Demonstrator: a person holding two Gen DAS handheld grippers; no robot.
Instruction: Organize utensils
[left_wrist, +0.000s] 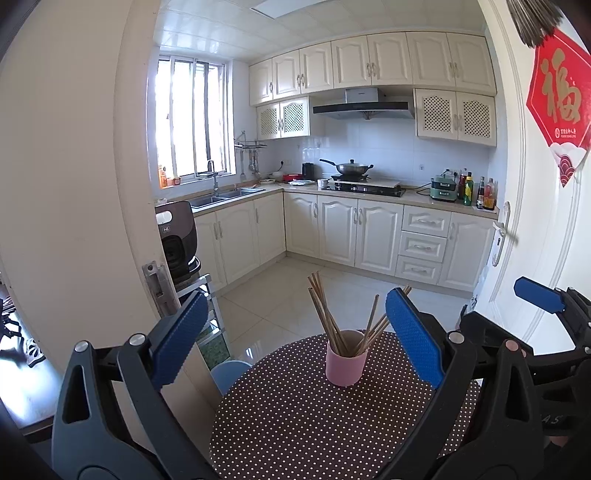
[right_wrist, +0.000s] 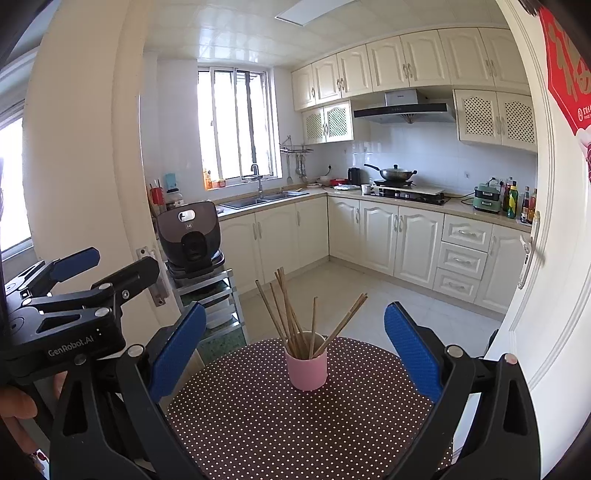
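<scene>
A small round table (left_wrist: 295, 424) covered in a brown cloth with white dots stands in a kitchen doorway. On its far half, near the rounded edge, a pink cup (left_wrist: 346, 363) stands upright, holding a loose fan of wooden chopsticks (left_wrist: 327, 314) that lean left and right.

The left gripper (left_wrist: 295, 332) hangs above the table's near side, its blue pads spread wide and holding nothing. The cup sits between them, touching neither. The right gripper (right_wrist: 295, 347) is equally wide open and empty, framing the cup (right_wrist: 306, 369) with clear room on both sides.

Only the left view shows a pale blue stool (left_wrist: 231, 373) just beyond the table's left edge. Only the right view shows fingers (right_wrist: 16, 410) gripping the left tool's handle.
</scene>
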